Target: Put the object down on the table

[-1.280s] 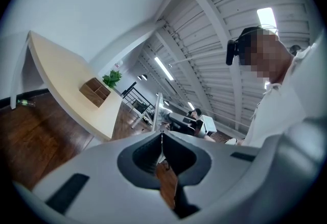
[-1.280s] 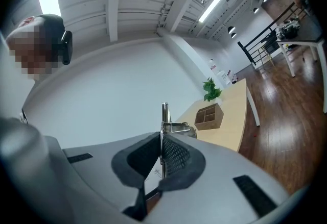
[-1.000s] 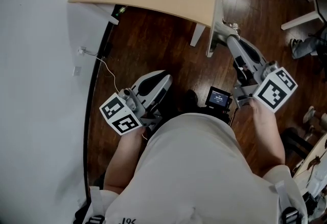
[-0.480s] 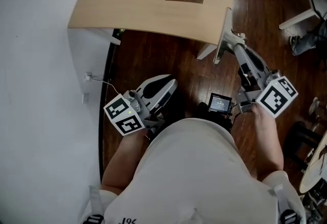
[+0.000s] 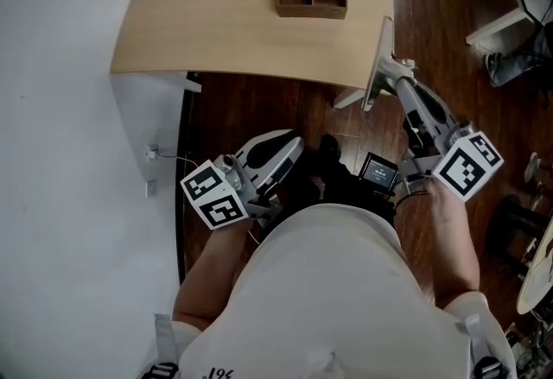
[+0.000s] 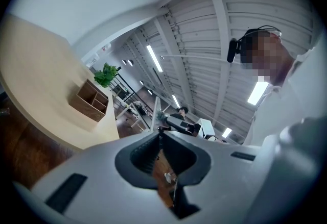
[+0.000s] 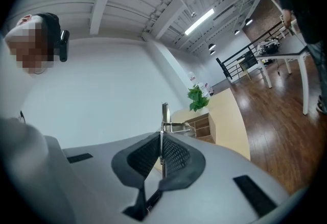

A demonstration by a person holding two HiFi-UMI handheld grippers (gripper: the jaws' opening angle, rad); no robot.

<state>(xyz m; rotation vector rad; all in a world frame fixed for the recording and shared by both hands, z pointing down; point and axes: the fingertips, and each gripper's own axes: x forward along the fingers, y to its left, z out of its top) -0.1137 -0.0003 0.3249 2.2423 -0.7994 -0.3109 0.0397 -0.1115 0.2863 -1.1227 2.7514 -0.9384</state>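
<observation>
Dark wood floor (image 5: pixel 259 110), seemingly white wall (image 5: pixel 60 153) alongside

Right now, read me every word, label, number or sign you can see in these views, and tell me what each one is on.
No text here can be read in full.
Small screen by the person's waist: pale lines of text, too small to read.
Shirt print: dark characters at the bottom edge, cut off, unreadable.
Marker cubes: black-and-white square patterns, no letters.
</observation>
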